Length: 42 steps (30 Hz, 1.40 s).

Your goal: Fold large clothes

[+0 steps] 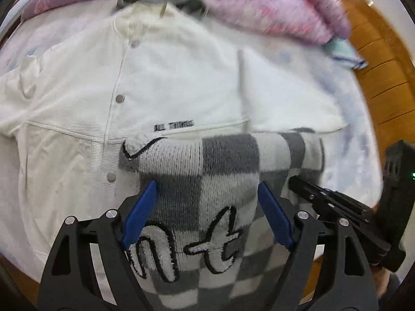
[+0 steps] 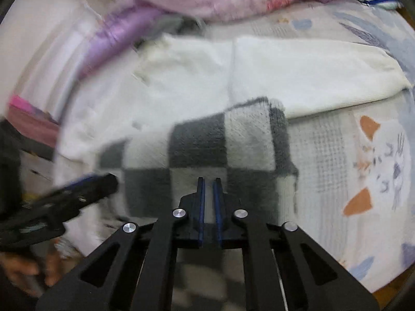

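Observation:
A grey-and-white checkered fleece garment [image 1: 207,181] with black-outlined letters lies bunched on a white snap-button jacket [image 1: 90,98] spread on the bed. My left gripper [image 1: 207,189] is open, its blue fingers [image 1: 141,212] on either side of the checkered fabric. In the right wrist view the checkered garment [image 2: 220,140] lies on the white jacket [image 2: 298,77]. My right gripper [image 2: 208,181] has its blue fingers nearly together over the checkered fabric; nothing shows between them. The right gripper also shows in the left wrist view [image 1: 337,202], and the left gripper in the right wrist view [image 2: 77,191].
A purple and pink quilt [image 1: 259,7] is heaped at the head of the bed. A printed bedsheet [image 2: 376,168] covers the mattress on the right. Wooden floor [image 1: 384,77] lies beyond the bed's right edge.

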Motion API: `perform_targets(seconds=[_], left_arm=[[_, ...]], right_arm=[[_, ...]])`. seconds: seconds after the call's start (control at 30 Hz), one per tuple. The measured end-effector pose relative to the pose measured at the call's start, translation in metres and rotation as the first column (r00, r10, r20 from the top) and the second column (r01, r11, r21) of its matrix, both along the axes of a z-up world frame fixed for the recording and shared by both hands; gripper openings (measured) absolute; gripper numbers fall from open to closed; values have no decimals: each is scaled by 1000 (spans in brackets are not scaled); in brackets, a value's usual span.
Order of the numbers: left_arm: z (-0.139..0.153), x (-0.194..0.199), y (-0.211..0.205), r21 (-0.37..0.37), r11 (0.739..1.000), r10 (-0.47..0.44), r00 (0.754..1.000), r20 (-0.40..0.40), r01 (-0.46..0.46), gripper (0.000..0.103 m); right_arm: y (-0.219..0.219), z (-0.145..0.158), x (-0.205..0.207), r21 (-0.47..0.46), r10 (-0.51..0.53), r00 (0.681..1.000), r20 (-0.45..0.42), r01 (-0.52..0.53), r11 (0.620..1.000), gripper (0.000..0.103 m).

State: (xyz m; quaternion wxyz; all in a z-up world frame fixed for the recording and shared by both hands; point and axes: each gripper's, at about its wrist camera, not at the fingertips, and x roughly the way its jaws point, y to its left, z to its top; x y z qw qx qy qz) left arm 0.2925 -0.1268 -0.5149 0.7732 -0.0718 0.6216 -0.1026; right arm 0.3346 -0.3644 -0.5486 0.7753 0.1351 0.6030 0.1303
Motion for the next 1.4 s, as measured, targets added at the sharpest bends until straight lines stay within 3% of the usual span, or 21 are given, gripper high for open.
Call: perform_targets(seconds=[0.13,0.3,0.43,0.57,0.7,0.8,0.87,0.97,1.03,1.1,1.17,1.23,1.3,1.4], left_arm=[[-39,25,-8,64,997,-36,997,-63,40,80],[-60,40,-19,128,988,-71,994,-81,81,88],[-51,37,-16,112,990,-84,995,-58,91,90],[-16,10,12,6,998,-64,997,50,64,90],[0,-30,47,5,1000,-17,996,90,16,90],[-10,-66,74,4,999,33,999,32,-33,90],[-19,-85,83,14,998,60,998,-3,-60,90],[-35,-103,95,3,992,124,989,-78,-124,90],[-39,-112,101,-19,984,175,980,-98,-178,90],[-42,-117,103,-16,980,194,976,-104,-196,90],[-44,-119,104,-20,973,227,968,-107,-231,90],[-44,-118,105,-17,968,245,963,-112,-249,90],[-44,-119,102,-3,968,251,962,-104,-253,91],[-43,-120,99,16,969,248,964,-94,-248,91]], right_arm=[[-14,-40,15,28,-33,997,-72,36,999,0],[-10,-42,15,-15,-33,998,-58,32,999,0],[-14,-28,16,72,-88,993,-78,94,993,0],[-28,4,-18,188,-110,992,-57,119,975,7],[-28,12,-71,227,-88,992,-91,106,968,9],[-31,-14,-101,136,-89,985,-148,109,985,0],[-36,-29,-107,93,-100,985,-140,114,989,0],[-34,-23,-102,85,-66,986,-154,80,993,0],[-41,-5,-102,131,-78,987,-138,96,987,11],[-56,7,-110,189,-130,986,-103,147,971,57],[-74,14,-120,177,-201,976,-79,212,961,77],[-86,5,-128,161,-223,971,-89,235,958,78],[-93,-14,-133,164,-248,955,-160,274,948,79],[-101,-55,-147,269,-296,910,-290,375,887,79]])
